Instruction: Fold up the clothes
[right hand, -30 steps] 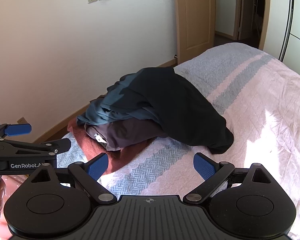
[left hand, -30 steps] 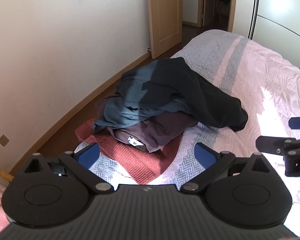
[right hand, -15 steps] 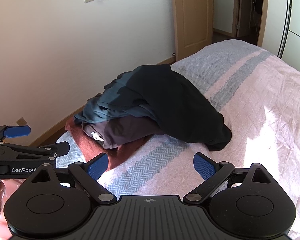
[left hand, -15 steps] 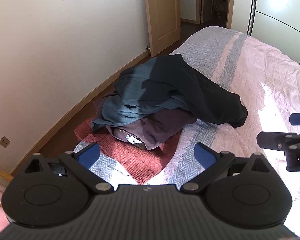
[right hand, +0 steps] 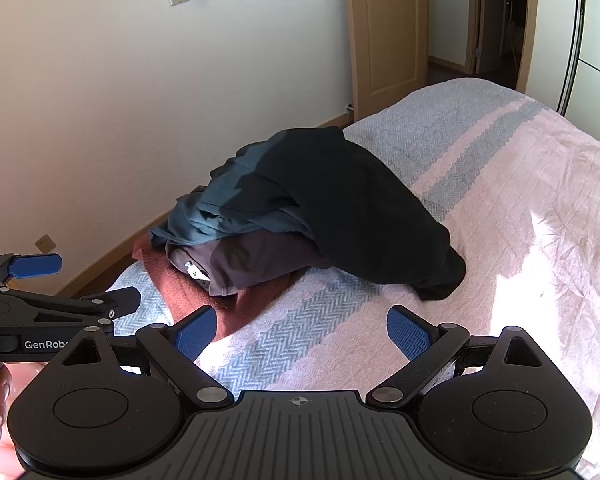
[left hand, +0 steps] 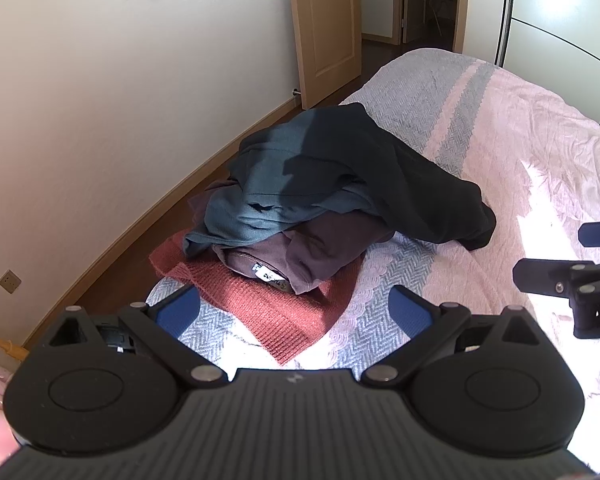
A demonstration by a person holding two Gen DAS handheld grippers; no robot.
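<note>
A heap of clothes lies on the bed near its left edge. On top is a black garment (left hand: 412, 172) (right hand: 360, 204), over a teal one (left hand: 260, 200) (right hand: 220, 212), then a dark purple one (left hand: 320, 248) (right hand: 256, 260) with a white label, and a rust-red knit (left hand: 268, 308) (right hand: 188, 292) at the bottom. My left gripper (left hand: 294, 314) hovers open just short of the red knit, holding nothing. To the right of the heap, my right gripper (right hand: 302, 336) is open and empty above the bedspread.
The bed carries a pink and grey striped bedspread (left hand: 520, 152) (right hand: 520, 184). A white wall (left hand: 100, 100) and wooden floor strip run along the left. A wooden door (left hand: 324, 28) stands at the back. Sunlight patches fall on the bedspread at right.
Both grippers have drawn back and up slightly from the heap, so the clothes sit a bit farther and higher in both views. The clothes have not moved.
</note>
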